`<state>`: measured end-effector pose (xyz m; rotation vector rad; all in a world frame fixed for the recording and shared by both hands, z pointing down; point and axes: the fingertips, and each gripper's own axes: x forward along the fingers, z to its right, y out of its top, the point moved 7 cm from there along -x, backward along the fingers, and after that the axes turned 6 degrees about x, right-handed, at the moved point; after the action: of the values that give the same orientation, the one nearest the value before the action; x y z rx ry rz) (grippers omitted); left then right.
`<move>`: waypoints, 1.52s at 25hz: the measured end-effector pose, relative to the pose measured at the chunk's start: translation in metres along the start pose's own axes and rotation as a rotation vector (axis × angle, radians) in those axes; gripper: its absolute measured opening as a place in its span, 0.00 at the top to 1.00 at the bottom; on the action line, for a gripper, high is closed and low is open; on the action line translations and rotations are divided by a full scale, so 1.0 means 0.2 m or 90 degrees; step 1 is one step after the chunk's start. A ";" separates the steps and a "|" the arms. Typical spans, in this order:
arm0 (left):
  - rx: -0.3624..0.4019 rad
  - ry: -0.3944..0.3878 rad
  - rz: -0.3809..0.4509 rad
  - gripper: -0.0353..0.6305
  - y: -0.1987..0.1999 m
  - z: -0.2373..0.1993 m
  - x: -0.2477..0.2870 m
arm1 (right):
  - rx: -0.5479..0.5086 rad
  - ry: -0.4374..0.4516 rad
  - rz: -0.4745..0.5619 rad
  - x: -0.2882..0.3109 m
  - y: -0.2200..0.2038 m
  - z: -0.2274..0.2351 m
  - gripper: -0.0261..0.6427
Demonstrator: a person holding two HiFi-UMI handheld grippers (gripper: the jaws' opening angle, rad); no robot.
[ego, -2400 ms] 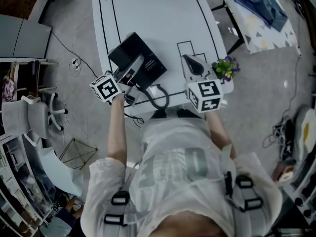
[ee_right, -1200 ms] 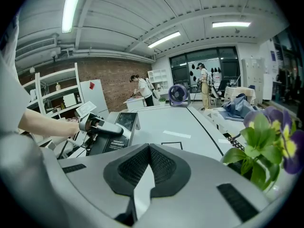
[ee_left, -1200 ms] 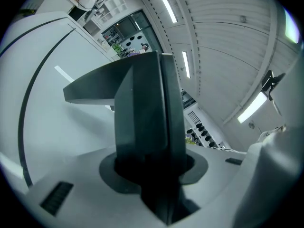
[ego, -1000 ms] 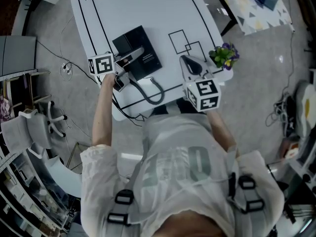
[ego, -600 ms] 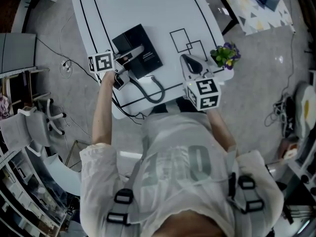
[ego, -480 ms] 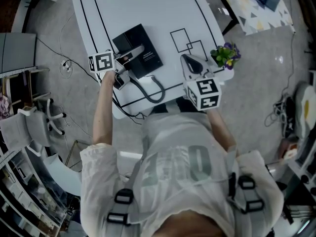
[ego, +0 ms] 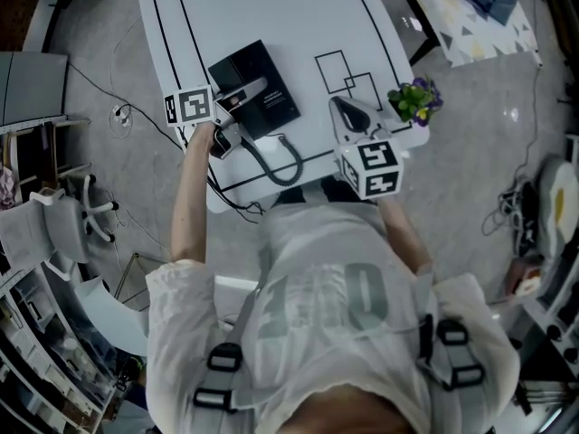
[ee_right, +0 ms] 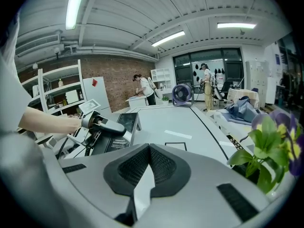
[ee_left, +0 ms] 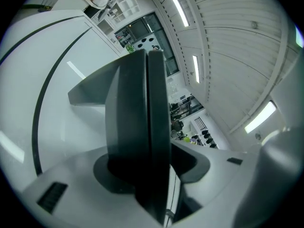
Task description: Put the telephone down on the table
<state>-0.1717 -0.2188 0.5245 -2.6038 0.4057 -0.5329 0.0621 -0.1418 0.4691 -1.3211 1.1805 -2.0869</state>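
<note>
**Left jaws loosen around the handset**

The white table [ego: 271, 7] carries the black telephone base [ego: 262, 80] left of centre. The left gripper [ee_left: 151, 167] sits farther up the table's left edge than at the start. Its jaws are opening, with the grey handset [ego: 244, 93] between them and a gap at the right pad. The handset lies along the base's near-left side; whether it touches the tabletop cannot be told. The right gripper [ee_right: 148, 151], pads together and empty, has stayed beside the potted flowers [ego: 412, 102].

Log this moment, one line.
left hand-held gripper: opening, handset between jaws | right hand-held gripper: shut, empty | phone base: on table
</note>
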 end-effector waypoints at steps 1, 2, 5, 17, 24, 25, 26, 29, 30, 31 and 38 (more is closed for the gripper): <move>-0.001 0.004 0.001 0.66 0.00 0.00 0.00 | -0.002 0.001 -0.001 0.00 0.00 0.00 0.95; -0.003 0.009 0.003 0.65 0.00 0.00 0.00 | -0.003 0.002 -0.001 0.00 0.01 -0.01 0.95; -0.007 0.026 0.008 0.61 0.00 0.00 0.00 | -0.007 0.006 0.001 0.00 0.01 -0.02 0.95; -0.022 0.031 0.062 0.51 0.01 0.00 -0.03 | -0.021 0.023 0.001 -0.02 0.02 -0.05 0.95; -0.090 -0.005 0.141 0.50 0.00 -0.02 -0.10 | -0.027 0.034 0.004 -0.03 0.03 -0.08 0.95; -0.106 -0.019 0.160 0.50 0.00 -0.01 -0.12 | -0.029 0.037 0.005 -0.03 0.03 -0.09 0.95; -0.119 -0.030 0.175 0.50 0.01 -0.01 -0.13 | -0.031 0.039 0.006 -0.03 0.03 -0.09 0.95; -0.161 -0.058 0.213 0.50 0.00 -0.03 -0.17 | -0.032 0.041 0.006 -0.03 0.04 -0.10 0.95; -0.184 -0.073 0.234 0.50 0.00 -0.04 -0.19 | -0.032 0.041 0.005 -0.03 0.04 -0.10 0.95; -0.207 -0.087 0.257 0.50 -0.01 -0.06 -0.22 | -0.032 0.042 0.004 -0.02 0.04 -0.11 0.95; -0.226 -0.077 0.341 0.50 -0.02 -0.09 -0.34 | -0.045 0.046 0.005 -0.01 0.07 -0.12 0.95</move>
<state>-0.2386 -0.1974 0.5218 -2.6647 1.2002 -0.1249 0.0407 -0.1368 0.4521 -1.2788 1.2984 -2.1217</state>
